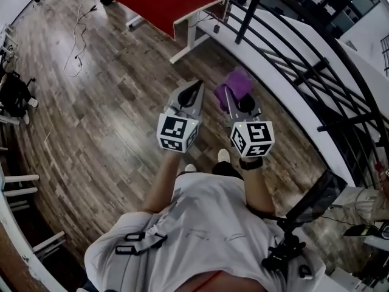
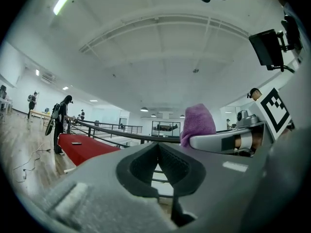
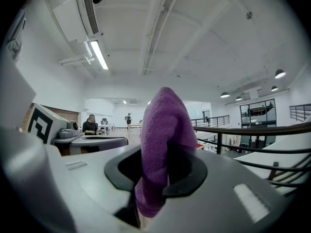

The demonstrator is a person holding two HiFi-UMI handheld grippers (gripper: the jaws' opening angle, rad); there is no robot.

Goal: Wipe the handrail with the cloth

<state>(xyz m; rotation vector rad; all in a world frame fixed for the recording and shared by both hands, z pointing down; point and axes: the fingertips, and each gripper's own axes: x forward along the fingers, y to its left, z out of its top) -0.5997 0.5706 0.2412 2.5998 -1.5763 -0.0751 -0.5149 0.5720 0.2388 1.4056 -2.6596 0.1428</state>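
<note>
Right gripper [image 3: 154, 178] jaws pinch purple cloth [image 3: 163, 130], most of it sticking up past the tips. Left gripper [image 2: 158, 166] just beside it, jaws pressed together, nothing between. Cloth is held in the air, well apart from handrail [image 3: 262, 129], off to the right. Looks like approach step; wiping not started. Next: swing right, lay cloth on top rail, press, slide along. Red table [image 1: 164, 2] ahead; nothing blocks the path.
</note>
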